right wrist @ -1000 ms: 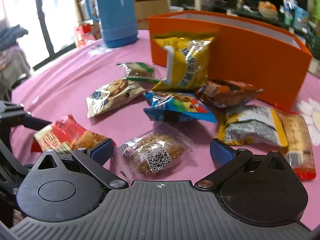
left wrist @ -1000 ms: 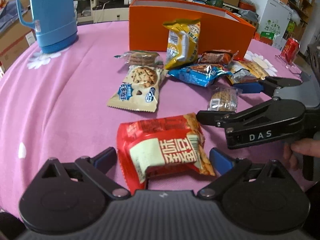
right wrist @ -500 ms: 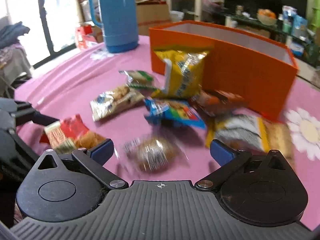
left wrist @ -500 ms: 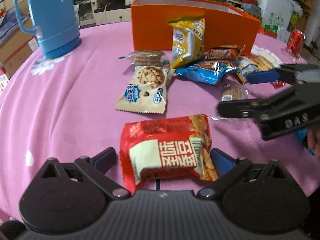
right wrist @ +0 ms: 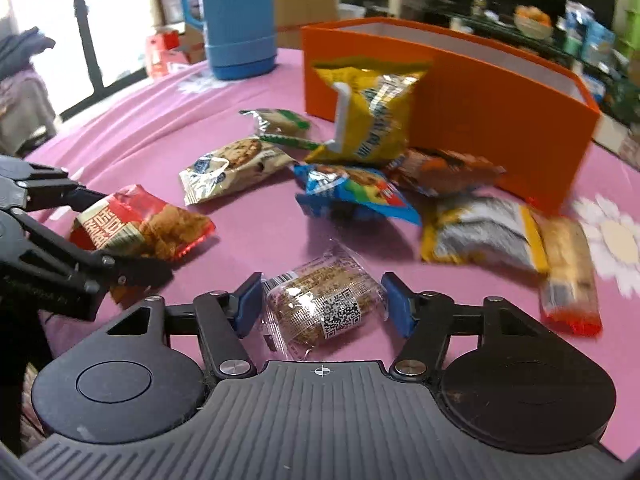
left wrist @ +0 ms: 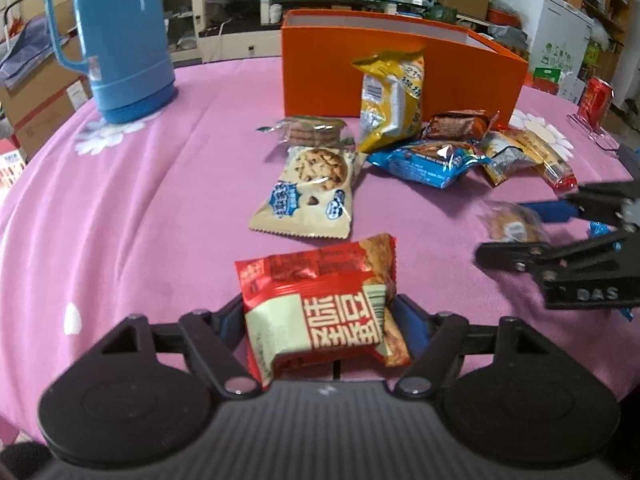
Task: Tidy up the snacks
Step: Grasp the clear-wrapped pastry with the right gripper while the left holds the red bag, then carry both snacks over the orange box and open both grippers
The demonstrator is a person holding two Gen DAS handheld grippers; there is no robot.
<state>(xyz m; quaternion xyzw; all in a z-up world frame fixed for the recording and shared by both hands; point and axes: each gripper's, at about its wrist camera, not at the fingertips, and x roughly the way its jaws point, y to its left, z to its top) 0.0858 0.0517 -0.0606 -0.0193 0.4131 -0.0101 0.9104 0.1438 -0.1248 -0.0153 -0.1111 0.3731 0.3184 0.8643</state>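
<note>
My left gripper point(left wrist: 316, 316) is shut on a red snack packet point(left wrist: 320, 304), which also shows in the right wrist view point(right wrist: 140, 226). My right gripper point(right wrist: 322, 306) is shut on a clear-wrapped round cake point(right wrist: 320, 312), seen from the left too point(left wrist: 512, 228). An open orange box point(left wrist: 400, 68) stands at the back of the pink table point(left wrist: 140, 200). A yellow bag point(left wrist: 392, 100) leans on it. A cookie packet point(left wrist: 308, 196), a blue packet point(left wrist: 424, 162), a brown packet point(left wrist: 460, 124) and a biscuit stack point(left wrist: 312, 130) lie in front.
A blue thermos jug point(left wrist: 120, 40) stands at the back left. A red can point(left wrist: 598, 98) sits at the far right edge. A grey-and-yellow packet point(right wrist: 488, 236) and an orange-ended bar point(right wrist: 568, 280) lie right of my right gripper.
Both grippers have closed: the left onto the red packet, the right onto the clear-wrapped cake. The right gripper drew back to the right in the left view.
</note>
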